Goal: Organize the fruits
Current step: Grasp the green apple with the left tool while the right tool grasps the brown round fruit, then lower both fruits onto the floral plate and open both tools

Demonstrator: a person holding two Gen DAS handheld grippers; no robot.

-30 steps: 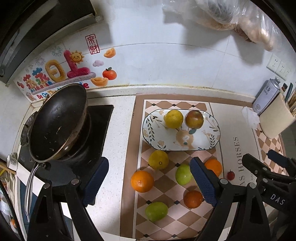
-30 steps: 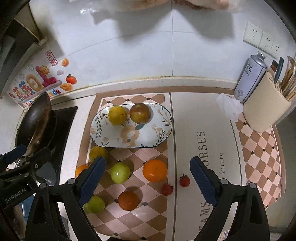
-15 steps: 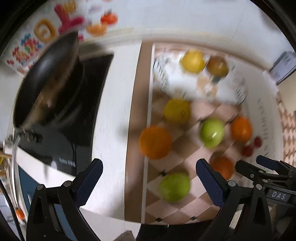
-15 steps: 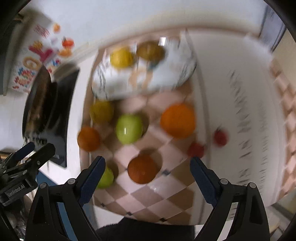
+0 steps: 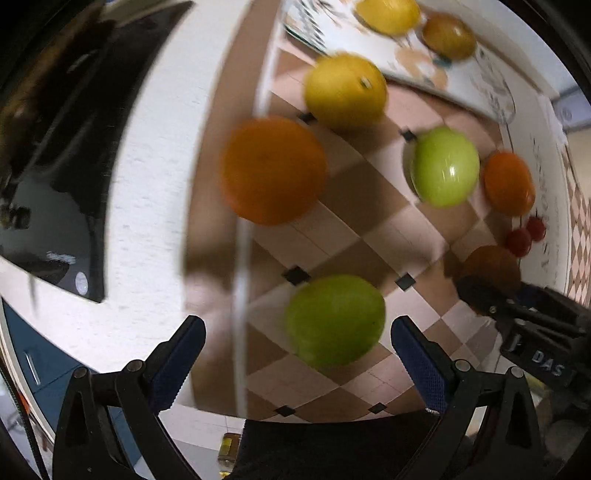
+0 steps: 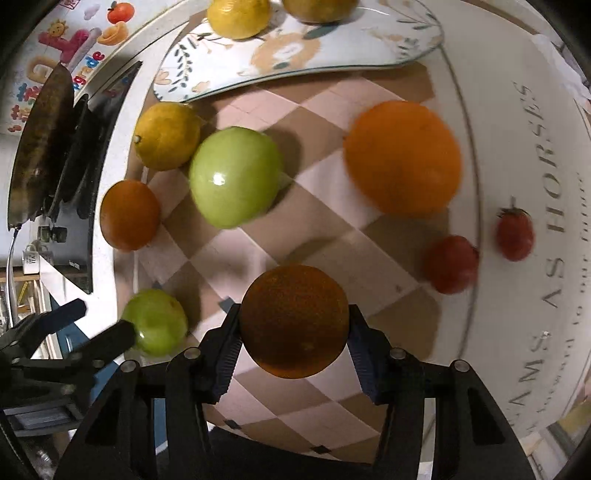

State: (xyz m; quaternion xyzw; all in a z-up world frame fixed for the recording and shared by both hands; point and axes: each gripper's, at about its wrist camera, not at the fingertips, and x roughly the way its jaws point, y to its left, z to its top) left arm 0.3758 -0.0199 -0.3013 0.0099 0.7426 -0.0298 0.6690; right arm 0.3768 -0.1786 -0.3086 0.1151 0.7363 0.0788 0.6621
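Jaws of my right gripper (image 6: 293,341) sit against both flanks of the dark orange (image 6: 293,321), pads touching its skin, so I judge it clamped; I cannot tell whether the fruit has left the checked mat (image 6: 325,110) on the worktop. Jaws of my left gripper (image 5: 295,356) stand wide apart with the near green fruit (image 5: 334,319) dead ahead between them, not yet touched. That fruit is close to round, so no axis matters; what matters is that it lies straight along the left fingers, while the patterned plate (image 6: 332,55), holding a lemon (image 6: 238,16) and a brownish fruit (image 6: 319,7), lies further out beyond the loose fruit. The right gripper is the one loaded, so I judge the carry to the plate falls to it, passing the big orange (image 6: 402,157) and the large green fruit (image 6: 236,175).

Compared with half a second ago, both grippers have dropped much closer to the mat, and the right jaws, then wide open above the dark orange, have closed on it. The left has come in line with the green fruit.
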